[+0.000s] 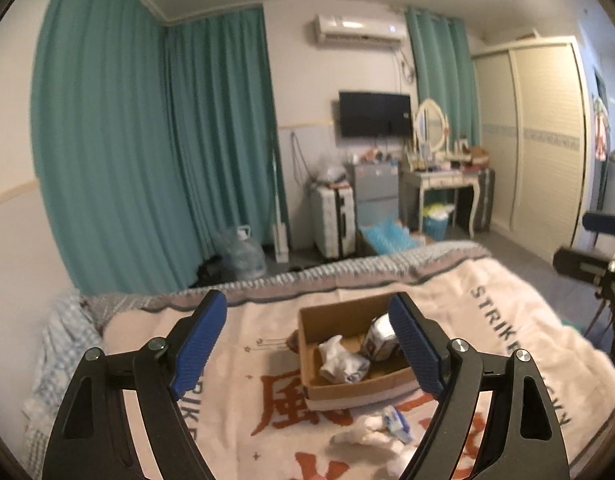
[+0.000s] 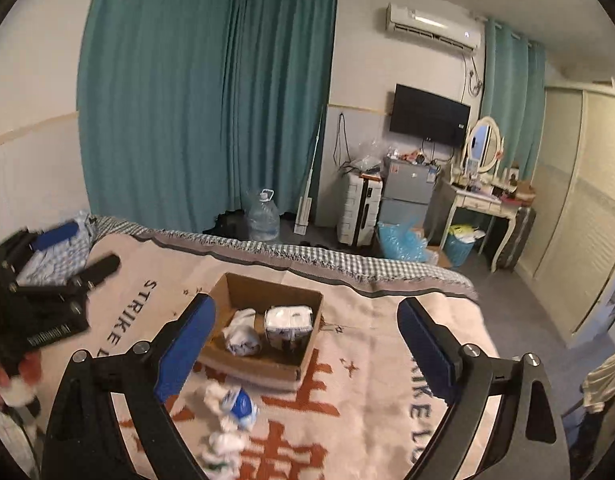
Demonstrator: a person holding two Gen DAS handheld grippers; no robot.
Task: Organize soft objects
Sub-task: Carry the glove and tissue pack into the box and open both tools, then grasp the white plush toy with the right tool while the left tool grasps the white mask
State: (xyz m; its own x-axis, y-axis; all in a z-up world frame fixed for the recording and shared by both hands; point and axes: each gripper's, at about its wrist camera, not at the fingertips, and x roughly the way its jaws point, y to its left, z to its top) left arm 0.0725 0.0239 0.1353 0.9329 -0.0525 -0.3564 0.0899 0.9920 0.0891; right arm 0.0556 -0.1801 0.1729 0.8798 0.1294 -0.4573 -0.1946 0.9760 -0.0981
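Observation:
An open cardboard box (image 1: 319, 390) (image 2: 223, 286) lies on the bed's printed blanket. Inside it are a crumpled white cloth (image 1: 341, 360) (image 2: 241, 334) and a wrapped white tissue pack (image 1: 377, 340) (image 2: 288, 325). More crumpled white and blue soft items (image 1: 381, 430) (image 2: 229, 412) lie on the blanket in front of the box. My left gripper (image 1: 309, 338) is open and empty, above the blanket near the box; it also shows at the left of the right wrist view (image 2: 73, 250). My right gripper (image 2: 303, 340) is open and empty, above the box.
The blanket (image 2: 367, 380) covers the bed up to its checked far edge. Beyond stand teal curtains (image 2: 203, 100), a water jug (image 2: 262, 216), a suitcase (image 2: 357, 208), a small fridge (image 2: 407, 194), a dressing table (image 2: 481, 200) and a wardrobe (image 1: 543, 140). My right gripper shows at the right of the left wrist view (image 1: 591, 248).

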